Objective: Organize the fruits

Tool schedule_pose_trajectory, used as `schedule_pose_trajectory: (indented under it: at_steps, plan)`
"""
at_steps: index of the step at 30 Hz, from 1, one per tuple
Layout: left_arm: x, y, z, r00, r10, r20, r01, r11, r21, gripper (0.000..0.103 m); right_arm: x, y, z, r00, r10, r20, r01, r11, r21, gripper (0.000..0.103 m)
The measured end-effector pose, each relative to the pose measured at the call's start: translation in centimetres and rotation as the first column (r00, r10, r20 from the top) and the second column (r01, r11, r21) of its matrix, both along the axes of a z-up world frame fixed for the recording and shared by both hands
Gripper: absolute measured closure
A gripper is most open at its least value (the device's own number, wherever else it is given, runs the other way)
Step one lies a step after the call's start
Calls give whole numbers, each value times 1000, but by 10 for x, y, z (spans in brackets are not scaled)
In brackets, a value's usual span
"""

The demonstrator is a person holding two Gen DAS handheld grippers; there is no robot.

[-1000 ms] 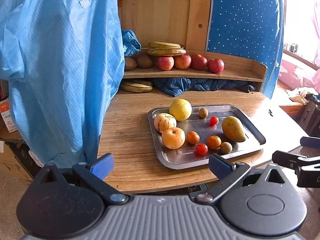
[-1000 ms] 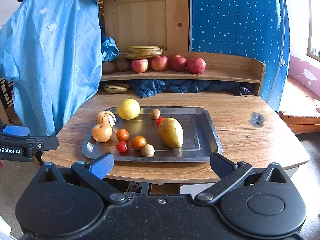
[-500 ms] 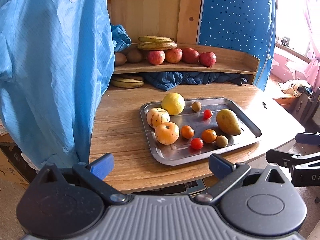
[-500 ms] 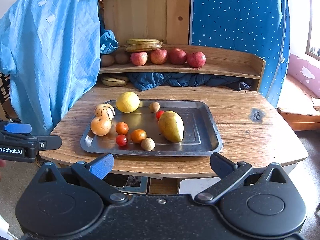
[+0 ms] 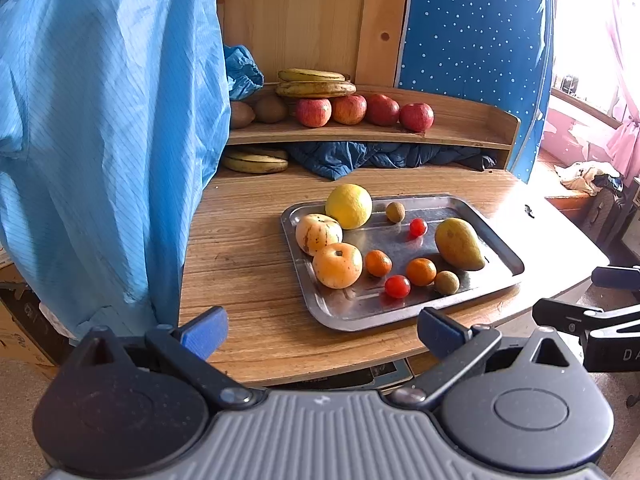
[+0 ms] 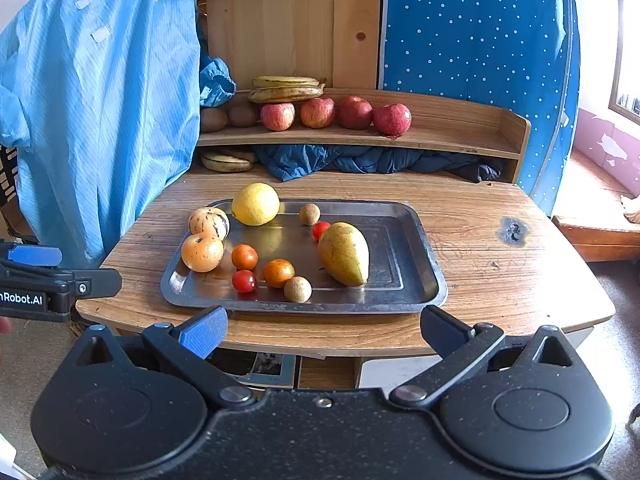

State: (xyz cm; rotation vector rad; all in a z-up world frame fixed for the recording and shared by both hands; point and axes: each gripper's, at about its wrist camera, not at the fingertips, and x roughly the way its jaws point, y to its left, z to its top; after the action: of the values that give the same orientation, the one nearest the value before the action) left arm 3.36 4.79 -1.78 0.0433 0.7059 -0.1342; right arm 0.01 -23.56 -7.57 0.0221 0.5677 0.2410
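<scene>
Wood grain runs across the rounded surface (image 6: 480, 248), and on it sits a metal tray (image 6: 404, 264) holding the loose fruit. At the tray's far left corner lies a big yellow citrus (image 6: 255, 204), with a speckled pale melon (image 6: 209, 222) and a peach-coloured round fruit (image 6: 202, 253) just beside it along the left rim, the two touching. Toward the middle are two small oranges (image 6: 244, 257), two cherry tomatoes (image 6: 244, 281) and two little brown round fruits (image 6: 297, 289). A greenish-yellow mango (image 6: 345, 253) lies right of them, one tomato tucked against its far end.

Both grippers hang short of the near edge of the surface, holding nothing. The left gripper (image 5: 320, 330) has its fingers spread wide, and the right gripper (image 6: 322, 328) likewise has its fingers released and wide apart; each shows at the edge of the other's view.

Behind the tray a low wooden shelf (image 6: 460, 136) carries four red apples (image 6: 354, 112), two brown kiwis (image 6: 242, 115) and bananas (image 6: 286, 87) stacked above them. More bananas and a dark blue cloth (image 6: 360, 160) lie under the shelf. A light blue garment (image 6: 100, 100) hangs at the left, and a dotted blue panel (image 6: 472, 24) stands behind.
</scene>
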Motion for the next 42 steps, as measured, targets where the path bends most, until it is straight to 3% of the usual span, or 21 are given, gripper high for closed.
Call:
schedule_pose_trajectory:
  at_steps: [42]
  plan:
    - [-1, 6, 0, 1000, 5, 3, -5, 1000, -5, 0, -3, 1, 1, 1000, 11, 4, -11, 1000, -8, 1]
